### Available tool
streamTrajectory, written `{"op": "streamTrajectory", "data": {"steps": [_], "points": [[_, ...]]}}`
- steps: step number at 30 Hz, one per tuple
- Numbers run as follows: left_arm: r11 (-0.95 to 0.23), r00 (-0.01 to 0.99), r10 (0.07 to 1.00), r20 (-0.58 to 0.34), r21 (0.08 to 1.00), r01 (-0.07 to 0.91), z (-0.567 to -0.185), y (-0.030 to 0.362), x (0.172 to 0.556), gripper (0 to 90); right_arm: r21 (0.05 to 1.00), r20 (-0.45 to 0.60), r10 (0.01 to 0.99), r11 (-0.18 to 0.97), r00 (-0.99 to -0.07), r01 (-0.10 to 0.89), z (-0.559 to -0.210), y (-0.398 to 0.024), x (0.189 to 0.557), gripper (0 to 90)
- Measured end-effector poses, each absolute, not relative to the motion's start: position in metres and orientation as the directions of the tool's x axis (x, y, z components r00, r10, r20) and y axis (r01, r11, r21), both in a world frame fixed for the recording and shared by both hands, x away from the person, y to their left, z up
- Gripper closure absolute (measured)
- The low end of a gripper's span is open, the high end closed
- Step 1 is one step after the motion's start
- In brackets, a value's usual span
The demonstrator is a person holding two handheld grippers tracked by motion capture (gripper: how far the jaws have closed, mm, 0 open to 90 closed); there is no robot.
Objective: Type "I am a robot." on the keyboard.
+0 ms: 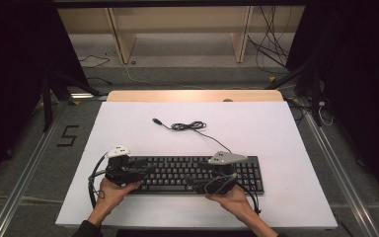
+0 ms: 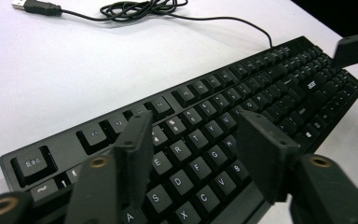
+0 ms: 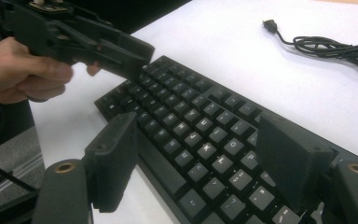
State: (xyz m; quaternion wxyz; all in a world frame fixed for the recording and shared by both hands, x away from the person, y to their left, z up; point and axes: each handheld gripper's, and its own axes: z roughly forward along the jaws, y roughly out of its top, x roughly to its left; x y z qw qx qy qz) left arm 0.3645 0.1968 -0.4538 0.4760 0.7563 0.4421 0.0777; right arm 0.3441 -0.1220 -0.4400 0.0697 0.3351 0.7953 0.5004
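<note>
- The keyboard [image 1: 197, 174] lay flat near the front edge of the white table [image 1: 128, 128], long side toward the person.
- Its cable [image 1: 190, 127] ran back to a loose coil, ending in a plug [image 1: 156, 120] well apart from the keys.
- The left tool [image 2: 193, 140] hovered over the keyboard's left end, jaws apart with nothing between them.
- The right tool [image 3: 196, 154] hung over the right half, jaws spread wide above the keys, gripping nothing.
- A hand [image 1: 109, 191] held each tool from the front edge.

Black keyboard [image 1: 197, 174]; white table [image 1: 256, 133]
</note>
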Motion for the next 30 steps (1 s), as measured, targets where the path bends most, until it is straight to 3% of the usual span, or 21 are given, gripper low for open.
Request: {"op": "streamTrajectory", "data": {"steps": [8,16,17,18,21,26,30], "points": [[-0.126,0.596,0.737,-0.318,0.802,0.584,-0.452,0.204,0.356,34.7,0.834,0.213,0.612,0.293,-0.762,0.468,-0.441,-0.118,0.352,35.2],[-0.103,0.588,0.740,-0.327,0.808,0.579,-0.453,0.210,0.348,31.8,0.802,0.200,0.631,0.334,-0.750,0.495,-0.444,-0.114,0.365,63.5],[-0.103,0.588,0.739,-0.327,0.809,0.579,-0.453,0.210,0.347,31.8,0.802,0.200,0.631,0.334,-0.750,0.495,-0.444,-0.114,0.365,63.5],[-0.099,0.589,0.738,-0.329,0.810,0.578,-0.454,0.211,0.345,31.3,0.788,0.199,0.636,0.347,-0.745,0.508,-0.446,-0.112,0.369,71.3],[-0.099,0.597,0.733,-0.327,0.816,0.569,-0.454,0.210,0.341,31.0,0.776,0.181,0.639,0.374,-0.747,0.508,-0.449,-0.108,0.373,80.3],[-0.100,0.605,0.726,-0.328,0.819,0.565,-0.455,0.210,0.338,30.3,0.751,0.159,0.644,0.413,-0.748,0.515,-0.455,-0.098,0.381,88.9],[-0.109,0.611,0.724,-0.320,0.822,0.559,-0.457,0.210,0.337,30.1,0.731,0.145,0.655,0.434,-0.742,0.526,-0.460,-0.091,0.387,90.0]]}}
